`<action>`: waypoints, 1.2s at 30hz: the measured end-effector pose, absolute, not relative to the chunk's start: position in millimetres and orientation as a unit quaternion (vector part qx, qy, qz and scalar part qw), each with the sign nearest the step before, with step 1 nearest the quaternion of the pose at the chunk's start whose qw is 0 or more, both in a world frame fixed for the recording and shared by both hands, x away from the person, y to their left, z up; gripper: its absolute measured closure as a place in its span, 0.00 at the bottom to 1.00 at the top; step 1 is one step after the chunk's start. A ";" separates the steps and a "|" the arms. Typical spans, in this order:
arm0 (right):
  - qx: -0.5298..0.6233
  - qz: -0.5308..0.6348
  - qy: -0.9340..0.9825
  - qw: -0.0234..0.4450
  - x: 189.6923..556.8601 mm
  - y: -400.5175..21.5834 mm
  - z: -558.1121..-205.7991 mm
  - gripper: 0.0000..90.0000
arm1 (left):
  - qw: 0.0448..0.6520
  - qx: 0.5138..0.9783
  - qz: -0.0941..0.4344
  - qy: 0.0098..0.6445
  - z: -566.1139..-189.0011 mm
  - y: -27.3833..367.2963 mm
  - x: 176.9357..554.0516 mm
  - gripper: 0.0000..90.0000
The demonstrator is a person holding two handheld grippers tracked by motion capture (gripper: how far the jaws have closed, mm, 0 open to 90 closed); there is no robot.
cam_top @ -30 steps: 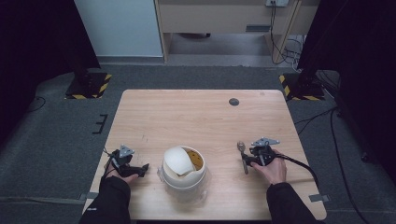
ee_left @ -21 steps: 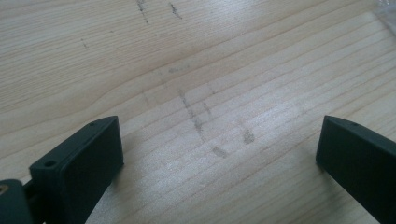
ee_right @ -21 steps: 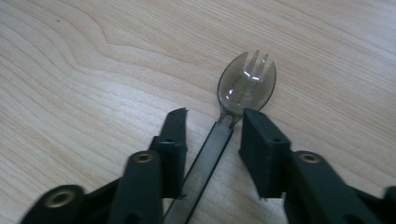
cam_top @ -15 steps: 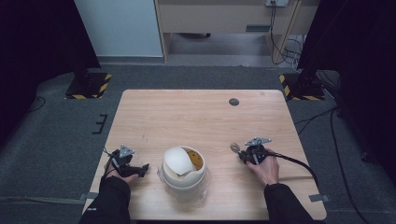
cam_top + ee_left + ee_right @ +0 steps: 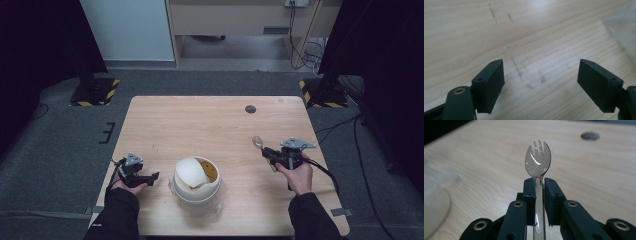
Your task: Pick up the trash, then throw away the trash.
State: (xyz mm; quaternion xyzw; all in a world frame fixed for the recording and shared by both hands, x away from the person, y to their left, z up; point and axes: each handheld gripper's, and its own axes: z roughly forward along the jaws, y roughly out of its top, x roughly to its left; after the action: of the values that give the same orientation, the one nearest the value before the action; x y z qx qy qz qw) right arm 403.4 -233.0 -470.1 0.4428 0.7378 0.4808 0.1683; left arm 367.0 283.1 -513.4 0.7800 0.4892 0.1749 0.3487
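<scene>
Spork (image 5: 538, 160), clear smoky plastic with short tines on a spoon bowl, stands pinched by its handle between the pressed-in pads of my right gripper (image 5: 539, 182), lifted above the wooden table (image 5: 200, 125) near its right side. I can't see the lower end of the handle; it runs down behind the jaws. My left gripper (image 5: 541, 75) has just been narrowing, pads spread, only bare wood between them. Between my hands sits a white lidded container (image 5: 196, 180) in clear wrap, something yellow-brown inside; I can't make out what.
</scene>
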 end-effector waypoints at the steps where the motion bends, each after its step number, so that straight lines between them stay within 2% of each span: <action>1: 0.443 0.490 0.731 0.170 402.3 -235.6 -466.8 0.89 | 0.356 0.777 0.178 0.487 -510.8 282.7 366.7 0.25; 5: 0.431 0.530 0.706 0.187 395.9 -246.5 -448.0 0.89 | 0.402 0.753 0.189 0.485 -497.8 280.2 364.1 0.27; 9: 0.411 0.560 0.690 0.204 389.8 -247.3 -431.2 0.89 | 0.446 0.732 0.224 0.464 -478.9 275.4 358.5 0.28; 19: 0.374 0.602 0.672 0.216 378.9 -240.8 -403.1 0.89 | 0.549 0.659 0.269 0.438 -431.0 269.7 344.2 0.33; 25: 0.343 0.625 0.666 0.220 371.8 -235.3 -386.8 0.89 | 0.595 0.637 0.275 0.405 -403.5 251.3 335.9 0.37; 31: 0.313 0.644 0.662 0.223 361.9 -226.1 -369.5 0.89 | 0.616 0.643 0.288 0.354 -380.7 218.7 328.1 0.38; 36: 0.292 0.656 0.660 0.222 356.3 -215.8 -359.5 0.89 | 0.651 0.635 0.258 0.328 -364.4 195.8 326.4 0.38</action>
State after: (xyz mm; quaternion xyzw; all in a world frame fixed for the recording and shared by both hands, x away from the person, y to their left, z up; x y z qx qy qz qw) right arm 356.3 -215.8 -359.5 0.2918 0.6599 0.6557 0.2221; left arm 326.4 195.8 -364.4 0.6348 0.3275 0.2578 0.6506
